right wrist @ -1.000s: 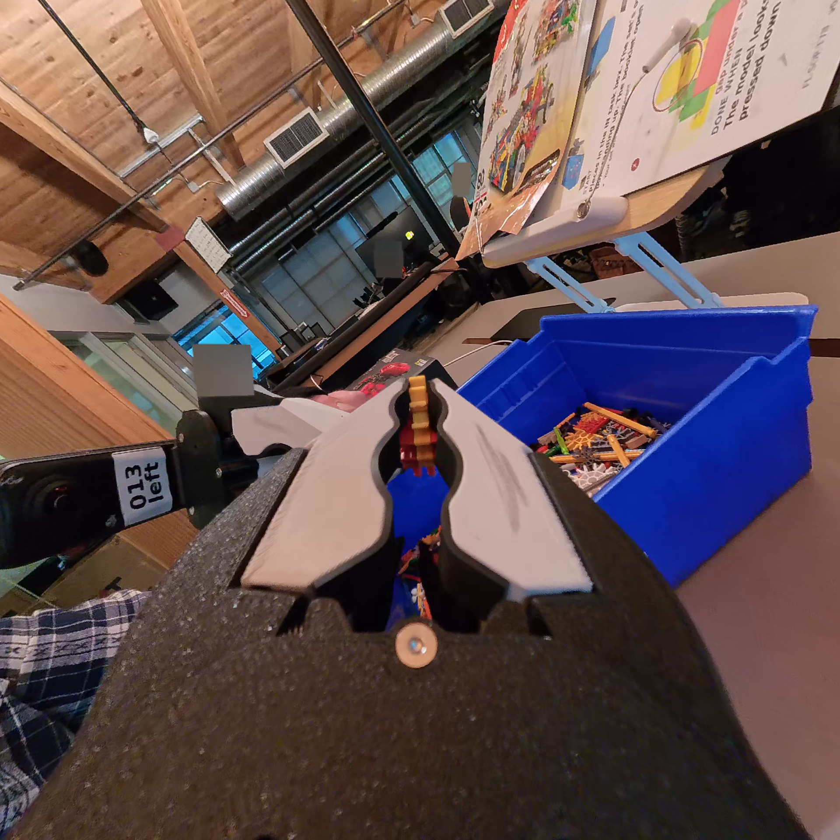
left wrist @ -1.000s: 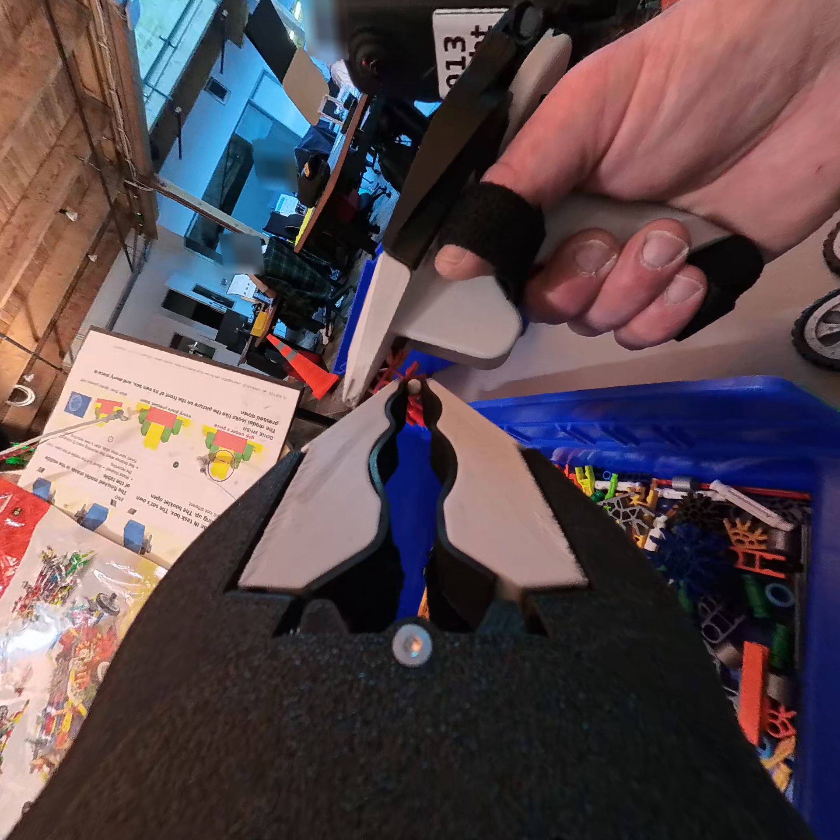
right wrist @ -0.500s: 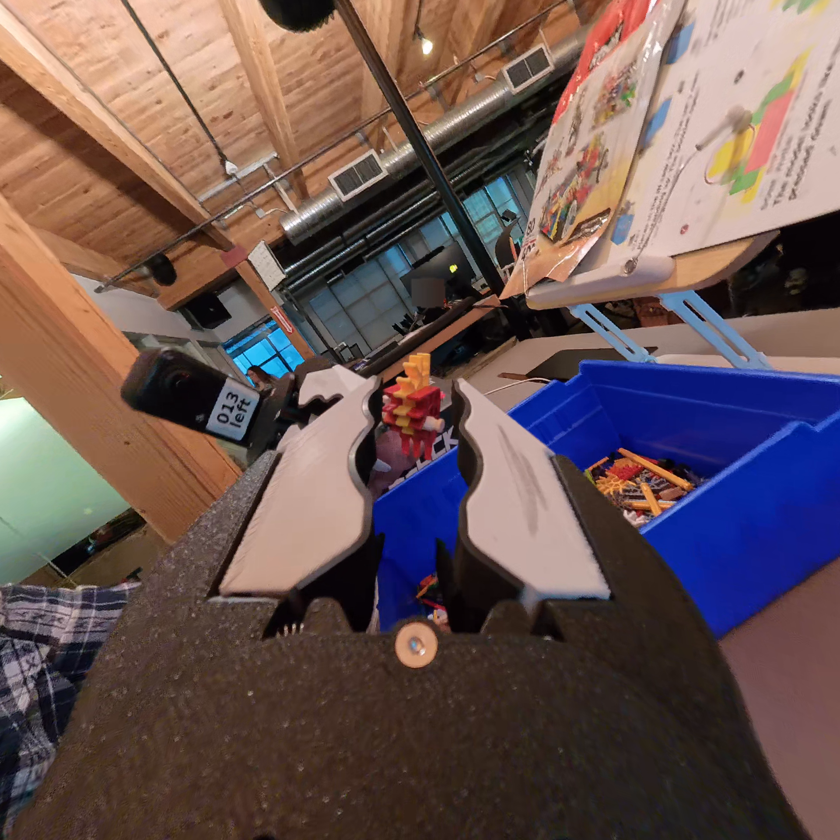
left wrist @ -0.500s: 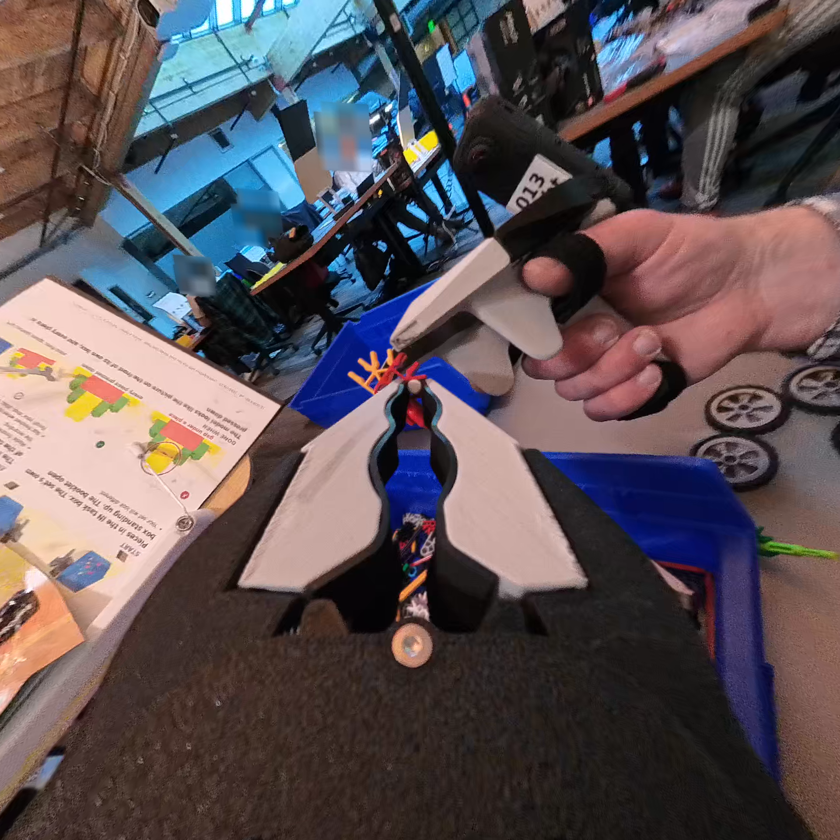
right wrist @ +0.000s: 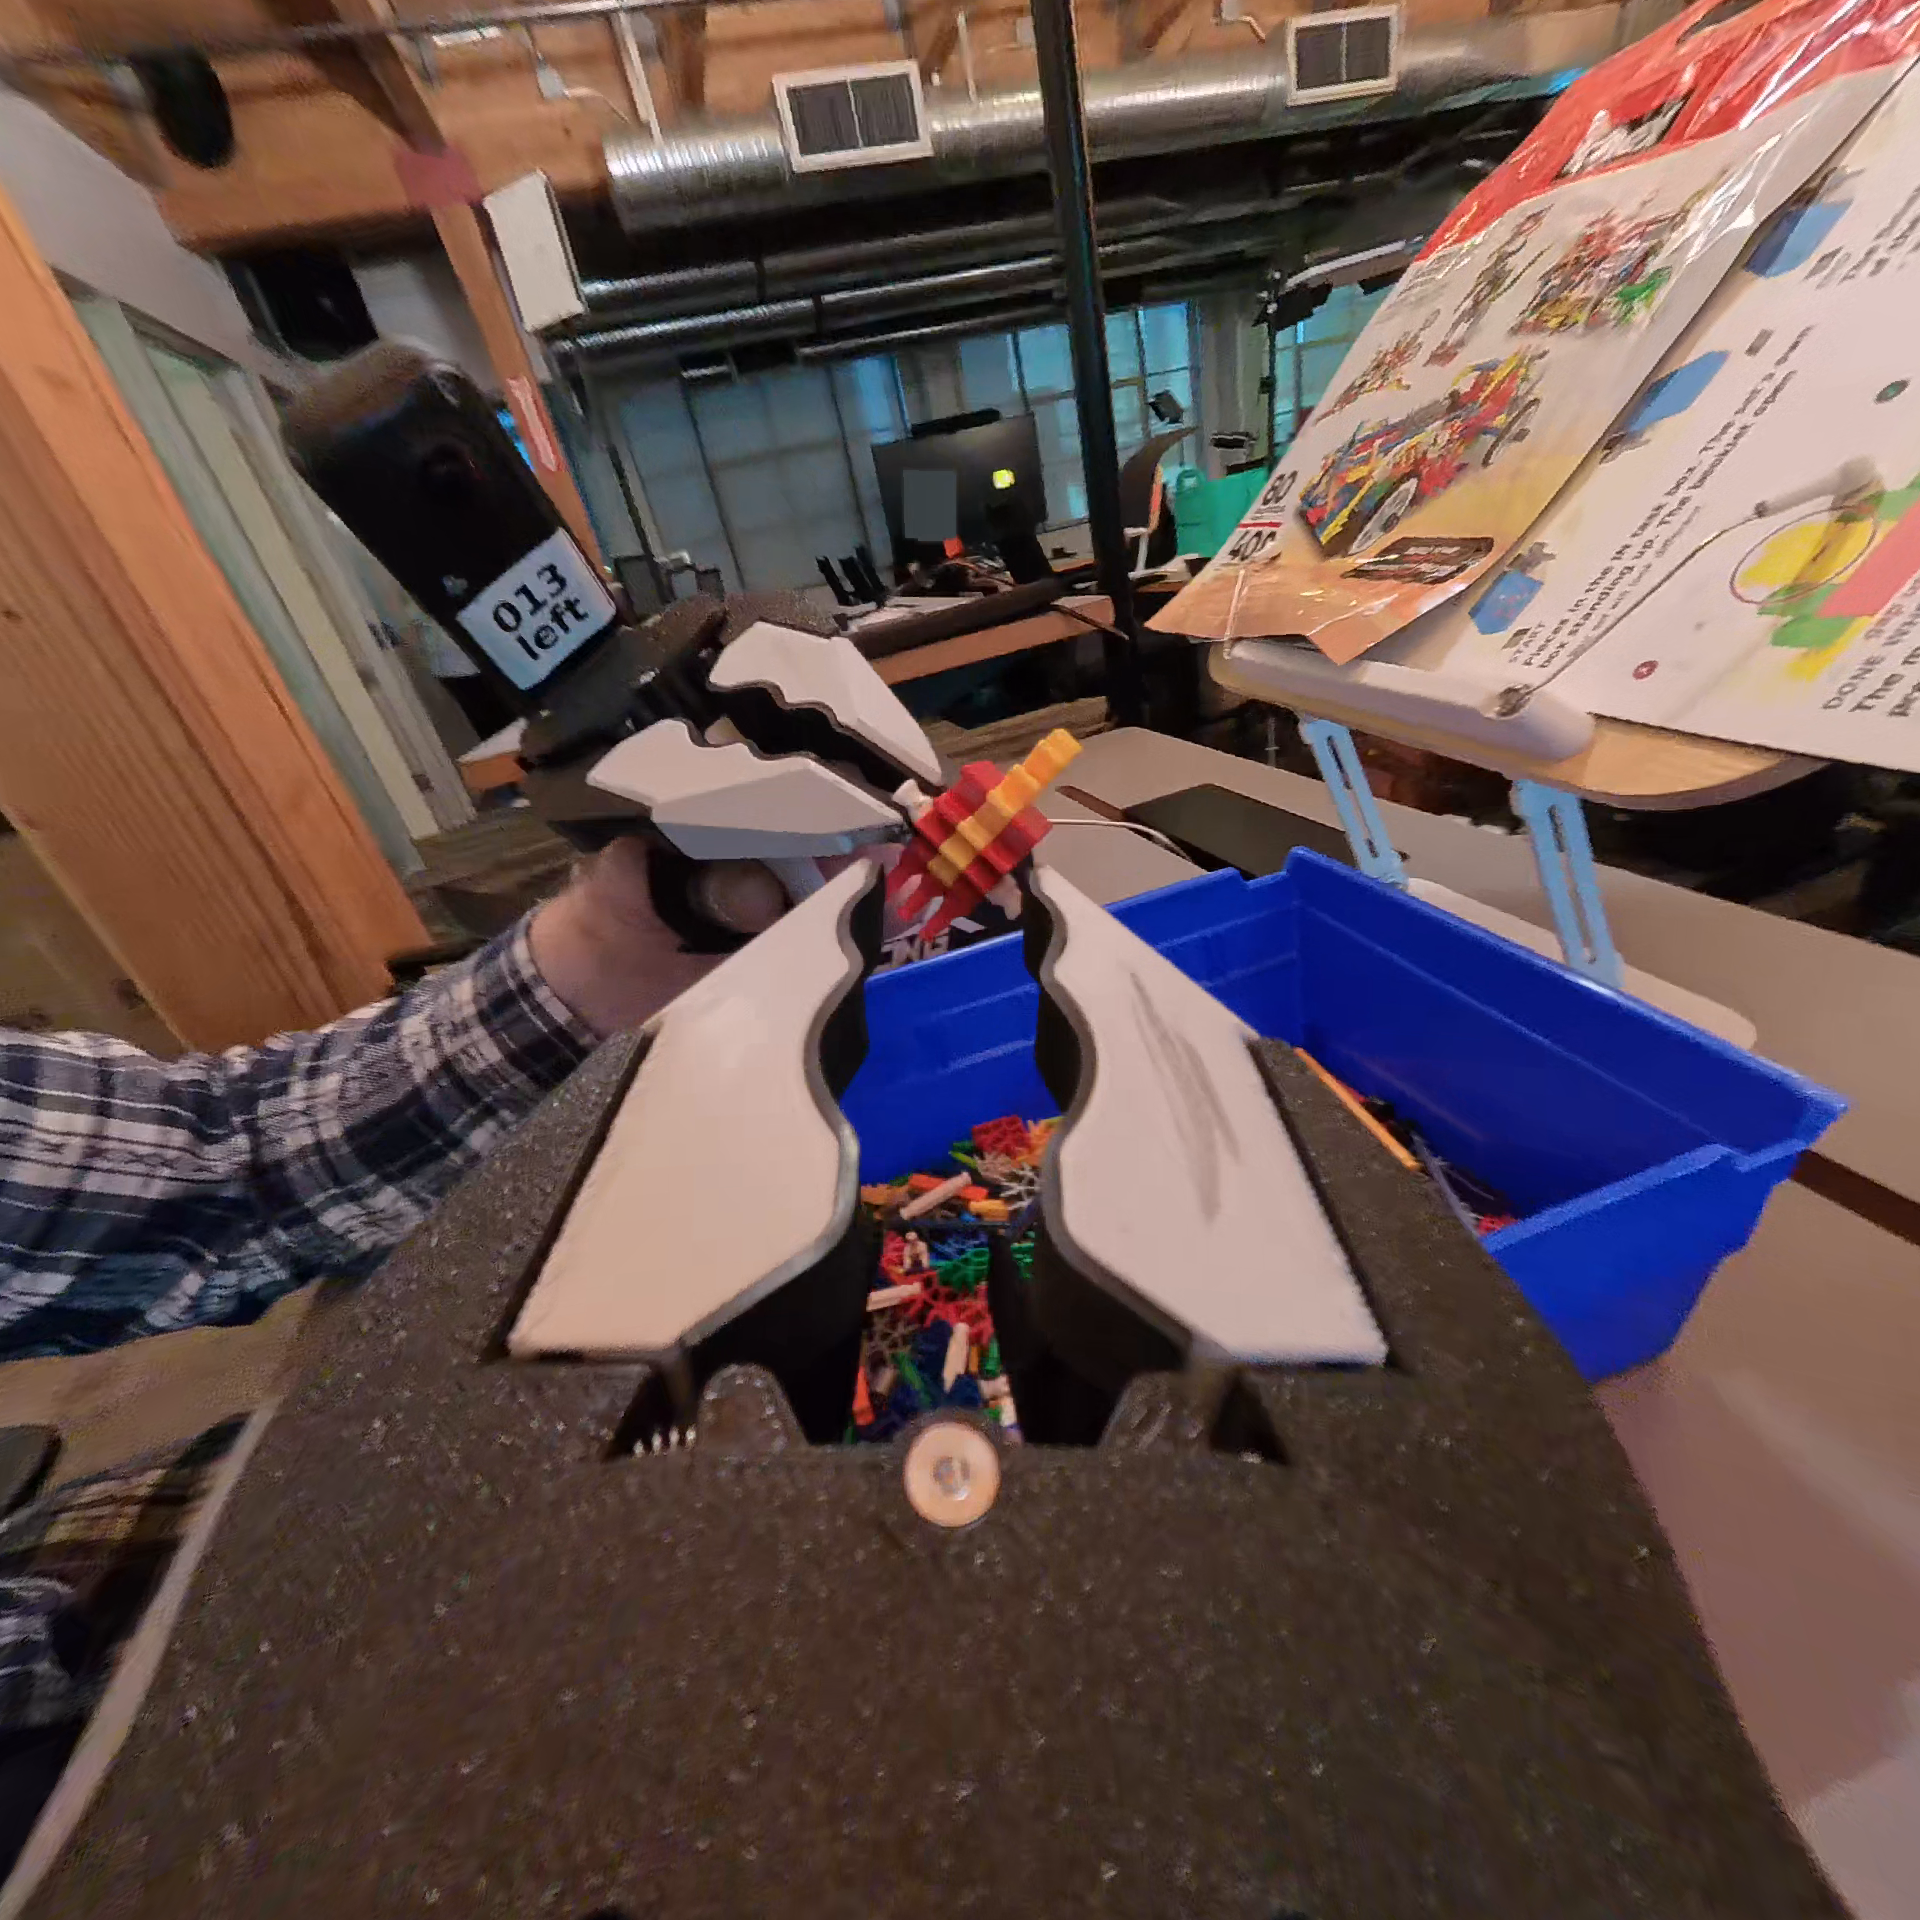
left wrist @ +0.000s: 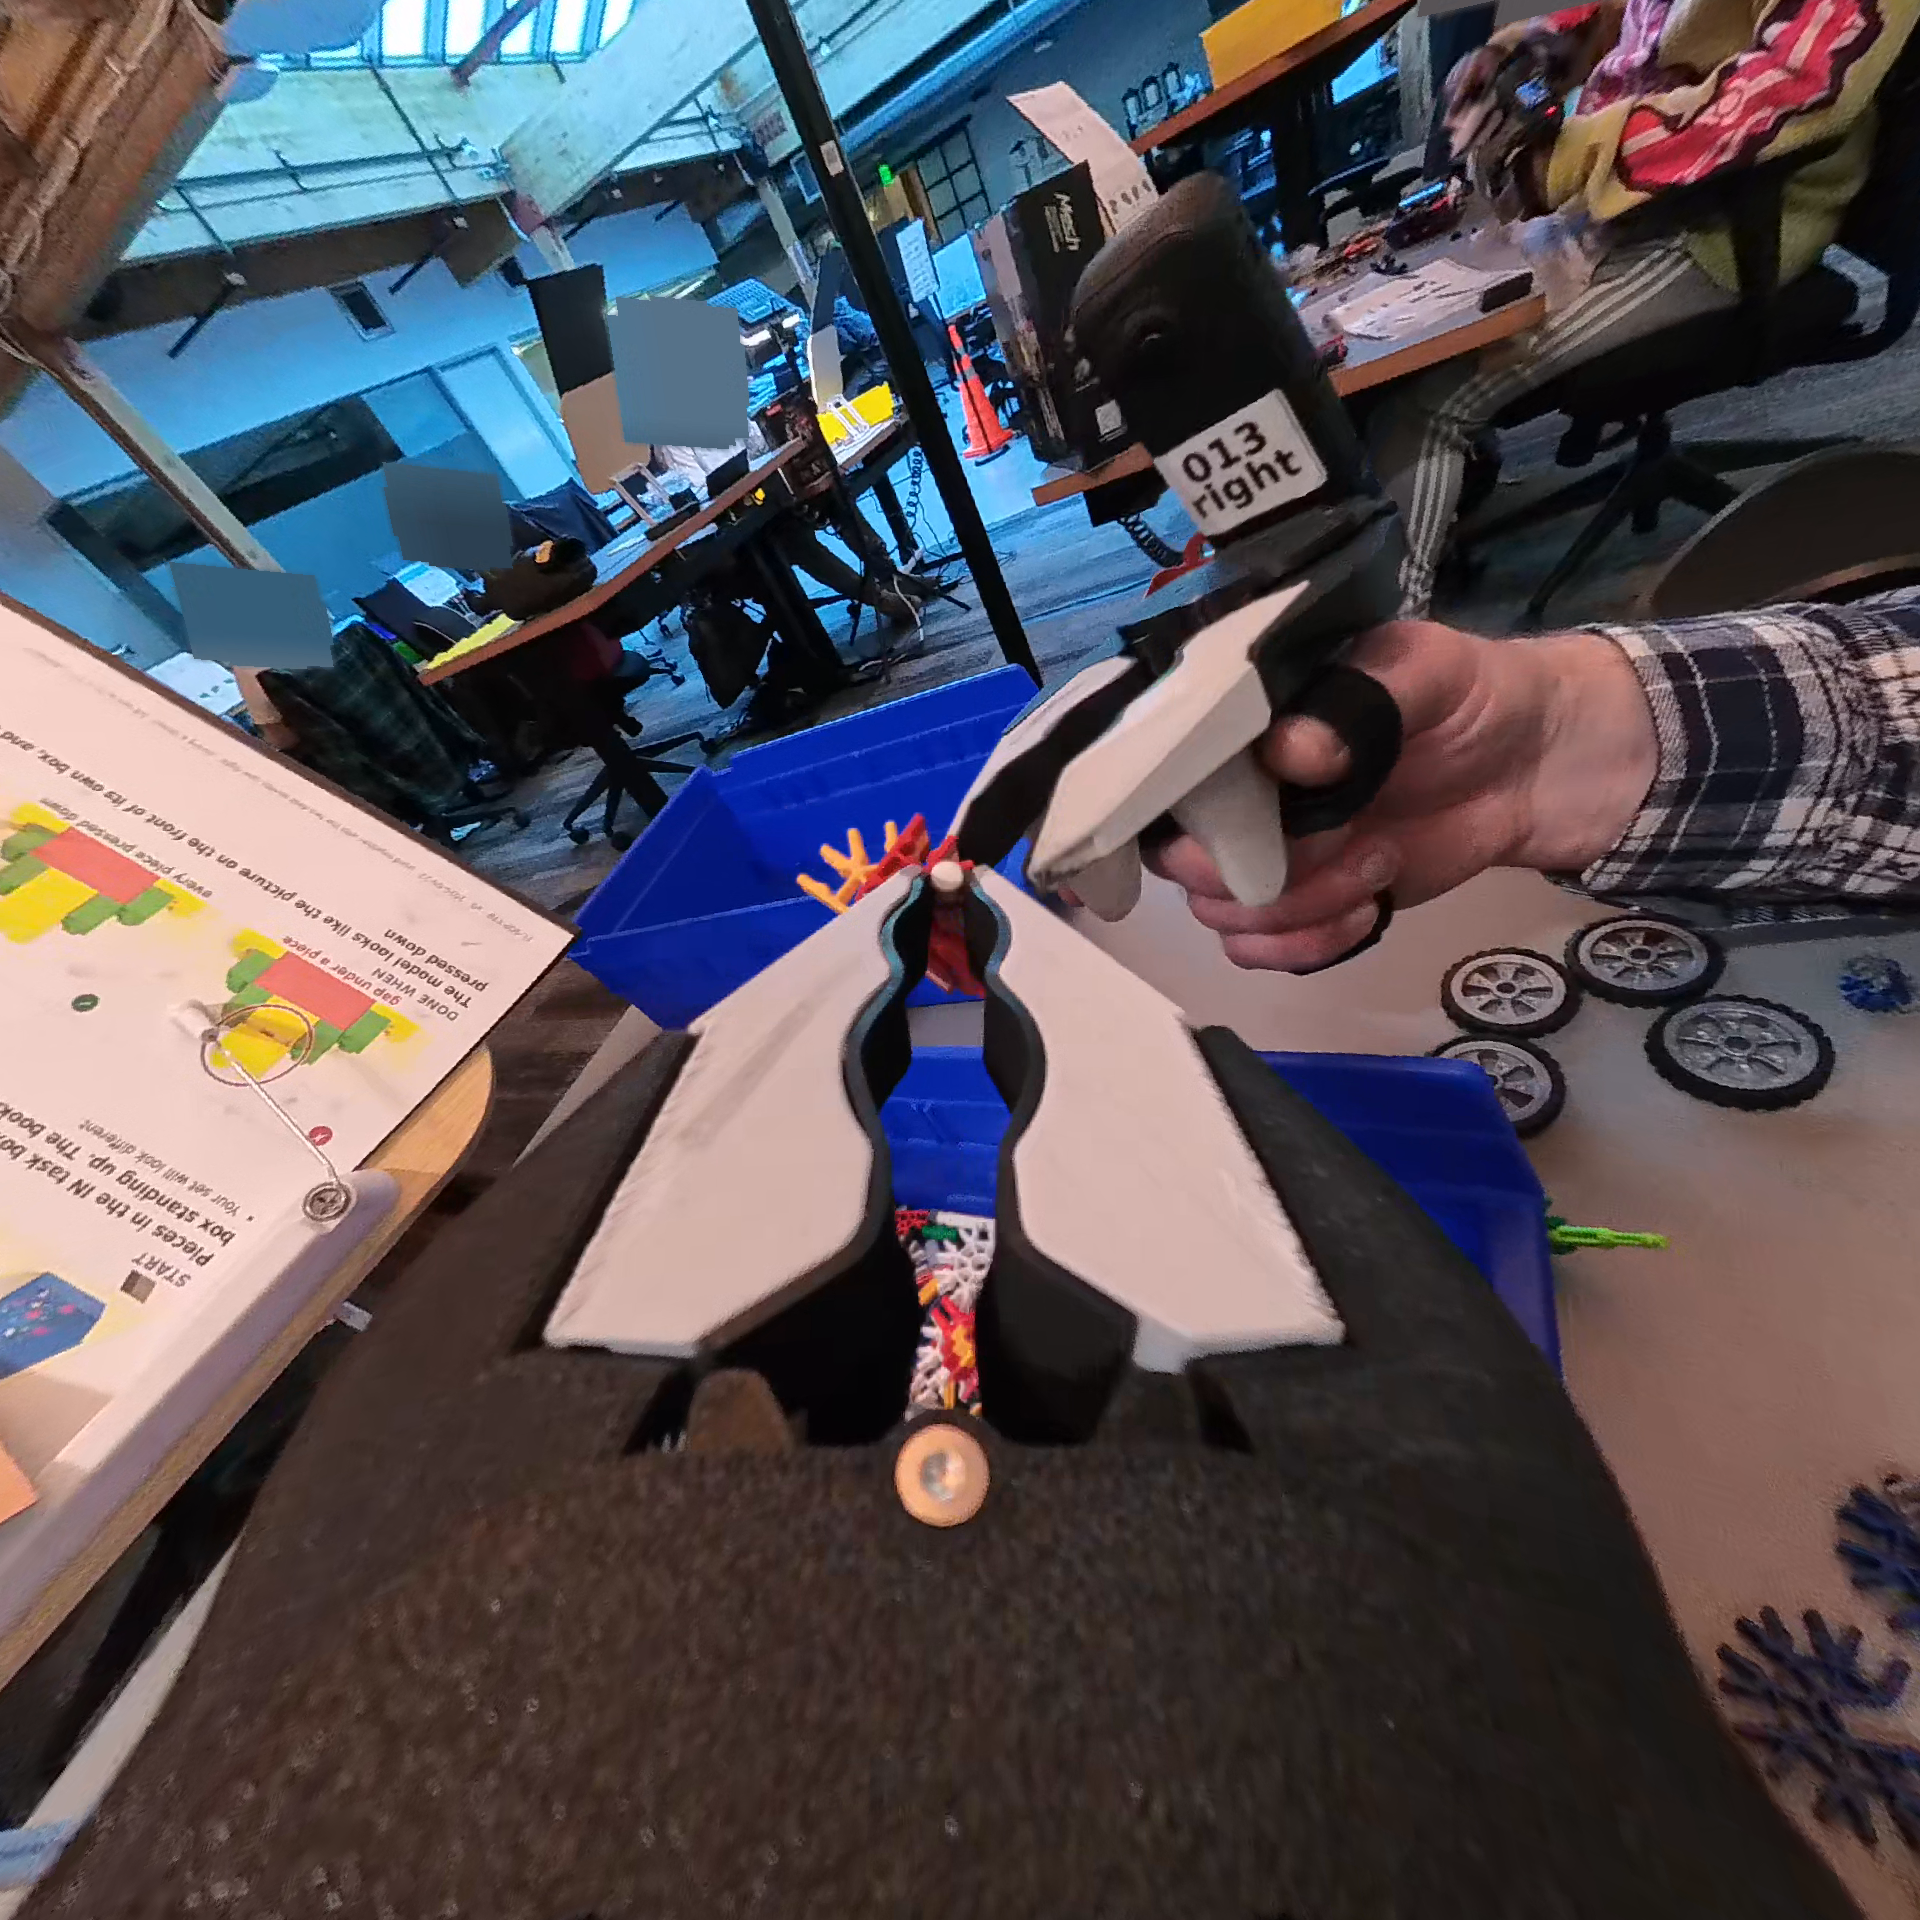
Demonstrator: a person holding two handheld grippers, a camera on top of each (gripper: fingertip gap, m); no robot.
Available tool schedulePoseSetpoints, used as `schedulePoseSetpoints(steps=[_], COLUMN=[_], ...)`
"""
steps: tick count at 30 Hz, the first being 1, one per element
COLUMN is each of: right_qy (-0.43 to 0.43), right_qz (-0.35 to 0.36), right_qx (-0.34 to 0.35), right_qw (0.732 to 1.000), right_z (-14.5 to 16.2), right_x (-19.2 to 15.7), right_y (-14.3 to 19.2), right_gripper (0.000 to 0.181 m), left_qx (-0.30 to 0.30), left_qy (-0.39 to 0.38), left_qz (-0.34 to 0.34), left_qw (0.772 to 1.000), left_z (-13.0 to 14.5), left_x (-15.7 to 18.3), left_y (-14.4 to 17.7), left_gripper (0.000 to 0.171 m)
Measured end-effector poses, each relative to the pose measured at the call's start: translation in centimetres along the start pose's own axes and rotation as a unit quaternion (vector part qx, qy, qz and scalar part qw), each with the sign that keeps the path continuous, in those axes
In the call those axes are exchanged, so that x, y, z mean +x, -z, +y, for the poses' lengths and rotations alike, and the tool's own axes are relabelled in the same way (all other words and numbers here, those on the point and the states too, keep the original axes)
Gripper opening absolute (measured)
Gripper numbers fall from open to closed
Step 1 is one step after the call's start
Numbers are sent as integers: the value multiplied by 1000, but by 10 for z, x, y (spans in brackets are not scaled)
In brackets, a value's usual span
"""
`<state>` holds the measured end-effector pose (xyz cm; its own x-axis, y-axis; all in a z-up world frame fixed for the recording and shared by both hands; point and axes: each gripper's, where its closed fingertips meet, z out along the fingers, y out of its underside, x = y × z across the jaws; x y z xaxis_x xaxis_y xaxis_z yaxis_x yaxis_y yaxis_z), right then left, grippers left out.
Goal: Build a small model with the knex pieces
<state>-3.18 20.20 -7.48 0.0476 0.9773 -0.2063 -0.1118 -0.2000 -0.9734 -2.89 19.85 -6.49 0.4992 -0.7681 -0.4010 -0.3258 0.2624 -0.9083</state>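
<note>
**Two hand-held grippers met over the blue bin**

We saw the blue bin (right wrist: 1558,1049) of loose pieces on the table (left wrist: 1714,1351). Above it, our left hand-held gripper (left wrist: 943,904) was clamped on a white rod carrying the red-and-yellow stack (right wrist: 971,826). Our right hand-held gripper (right wrist: 951,883) stood parted just beneath, gripping nothing; the stack tilted up-right.

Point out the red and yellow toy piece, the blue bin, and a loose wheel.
red and yellow toy piece (right wrist: 971,831), right wrist view, its stacked middle.
blue bin (right wrist: 1475,1049), right wrist view, inner far wall.
loose wheel (left wrist: 1737,1049), left wrist view, grey hub.
</note>
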Motion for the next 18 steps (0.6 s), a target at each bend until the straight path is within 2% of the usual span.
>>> schedulePoseSetpoints(steps=[3,8,18], right_qy=[14,9,64], right_qz=[30,-5,20], right_qx=[-14,-4,-26], right_qw=[999,1000,997], right_z=[5,3,8], right_x=[8,-2,-1], right_y=[-1,-2,-4], right_gripper=[23,23,9], left_qx=[10,15,17], left_qy=[9,15,33], left_qz=[12,27,31], left_qw=[1000,999,999], left_z=[-3,-4,-1], left_x=[3,6,3], left_y=[1,1,2], left_gripper=[3,3,5])
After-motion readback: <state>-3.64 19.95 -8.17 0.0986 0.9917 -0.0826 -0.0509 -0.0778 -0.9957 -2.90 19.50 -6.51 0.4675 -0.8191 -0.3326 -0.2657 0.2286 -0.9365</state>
